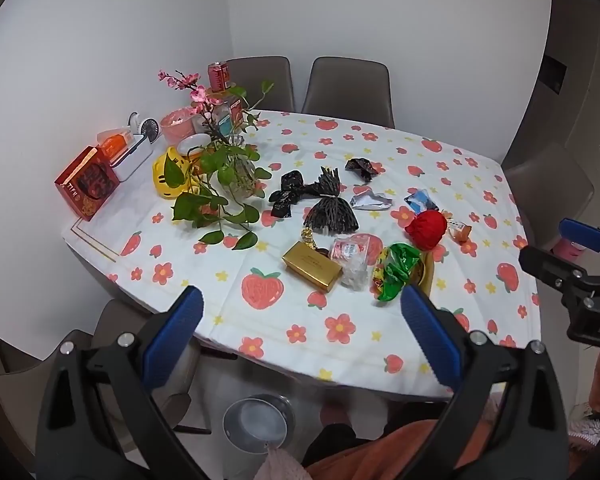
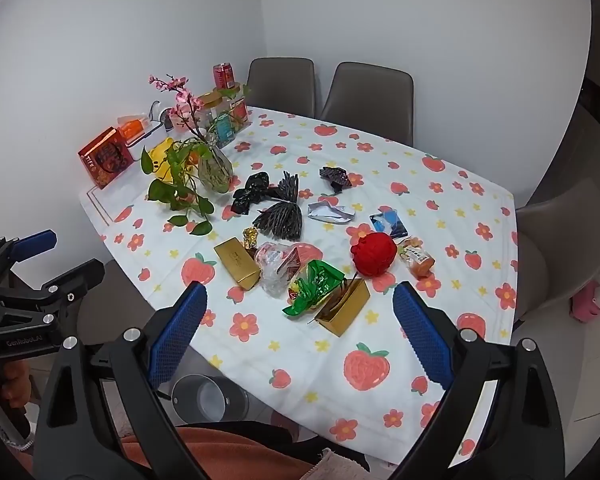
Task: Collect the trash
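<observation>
Trash pile, green wrapper (image 2: 314, 286) nearest, lies straight ahead of my right hand-held gripper (image 2: 298, 330); both hand-held grippers spread, left hand-held gripper (image 1: 302, 330) slightly farther.

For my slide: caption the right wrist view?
Open right gripper hovers above wrappers on the floral tablecloth, bin below.

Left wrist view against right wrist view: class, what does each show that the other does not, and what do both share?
Only the left wrist view shows the white shallow dish beside the pink round tub. Only the right wrist view clearly shows the open gold cardboard tray, mostly hidden from the left. Both share the flower-print tablecloth, red crumpled ball, green foil wrapper, closed gold box and round steel bin.
</observation>
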